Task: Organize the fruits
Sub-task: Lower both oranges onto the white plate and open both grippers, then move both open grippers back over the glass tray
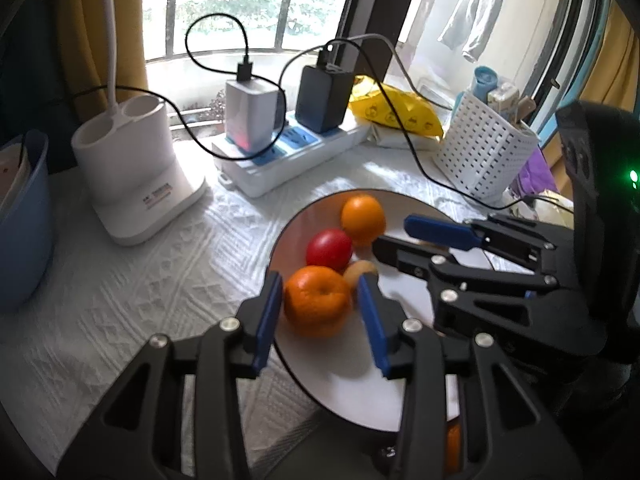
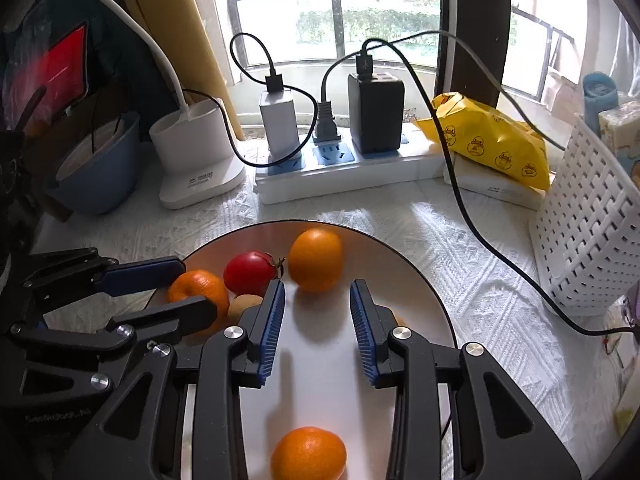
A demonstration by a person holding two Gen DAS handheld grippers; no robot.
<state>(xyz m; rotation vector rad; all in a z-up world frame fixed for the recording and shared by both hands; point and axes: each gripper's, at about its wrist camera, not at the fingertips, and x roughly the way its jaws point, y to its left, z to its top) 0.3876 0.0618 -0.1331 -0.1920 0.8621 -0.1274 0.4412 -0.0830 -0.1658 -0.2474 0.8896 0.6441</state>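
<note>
Left tool (image 1: 320, 312): we are holding it spread, its blue pads flanking a stemmed orange (image 1: 317, 300) on the plate (image 1: 340, 376); the left pad is just beside the peel, the right pad stands apart from it, so nothing is pinched.

Right tool (image 2: 318, 332): we are holding it spread and empty over bare plate (image 2: 320, 384). A second orange (image 2: 316, 260) is sitting just past its fingertips, and a third orange (image 2: 309, 454) is lying on the plate between the tool's arms, close to the camera.

Plate contents, near to far from the left tool: the stemmed orange; a small brownish fruit (image 1: 361, 272) touching it, kind not clear; a red tomato (image 1: 329, 249) with a dried stalk; the second orange at the far rim. All four are clustering on the plate's left half.

Surface (image 1: 160, 280): we are working on a white textured cloth.

Behind the plate: a white power strip (image 2: 344, 172) carrying a white charger (image 2: 279, 126) and a black charger (image 2: 375, 112), cables looping out; a white lamp base (image 1: 132, 168); a blue bowl (image 2: 98, 168); a yellow printed packet (image 2: 492, 140); a white perforated basket (image 2: 588, 224).
</note>
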